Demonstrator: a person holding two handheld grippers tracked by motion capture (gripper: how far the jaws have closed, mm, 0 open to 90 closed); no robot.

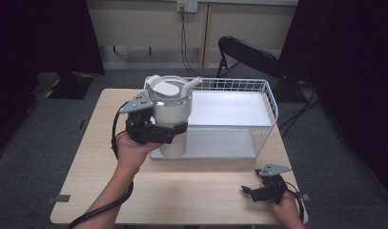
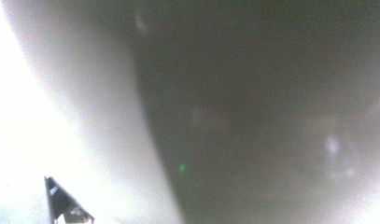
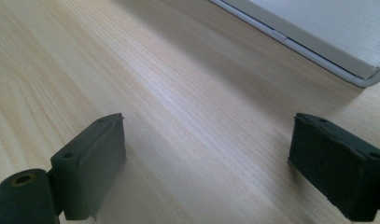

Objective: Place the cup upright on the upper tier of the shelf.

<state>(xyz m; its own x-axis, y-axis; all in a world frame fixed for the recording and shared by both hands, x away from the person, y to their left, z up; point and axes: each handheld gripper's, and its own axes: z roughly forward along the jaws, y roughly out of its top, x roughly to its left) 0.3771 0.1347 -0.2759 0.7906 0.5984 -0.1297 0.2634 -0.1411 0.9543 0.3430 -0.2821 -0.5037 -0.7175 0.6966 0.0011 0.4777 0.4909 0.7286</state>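
— Where was the white tumbler [image 1: 171, 119]?

— Upright at the wire basket's [image 1: 270, 107] front left corner, with the left gripper [image 1: 175, 132] clamped round its middle (its own camera was blurred by the tumbler's wall [image 2: 253, 112]).

— And the other hand?

— The right gripper [image 1: 252, 192] rested on the table [image 1: 196, 191] near its right front corner, jaws wide apart over bare wood.

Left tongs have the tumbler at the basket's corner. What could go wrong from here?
1. The left tongs clamp the smooth white tumbler around its body, with the wider top above the grip; it may slip or tilt.
2. The tumbler sits at the wire basket front-left corner; its base might catch the rim on the way in.
3. The straw sticks out sideways and could snag the wires. The right tongs rest open on the table, too far off to steady anything.
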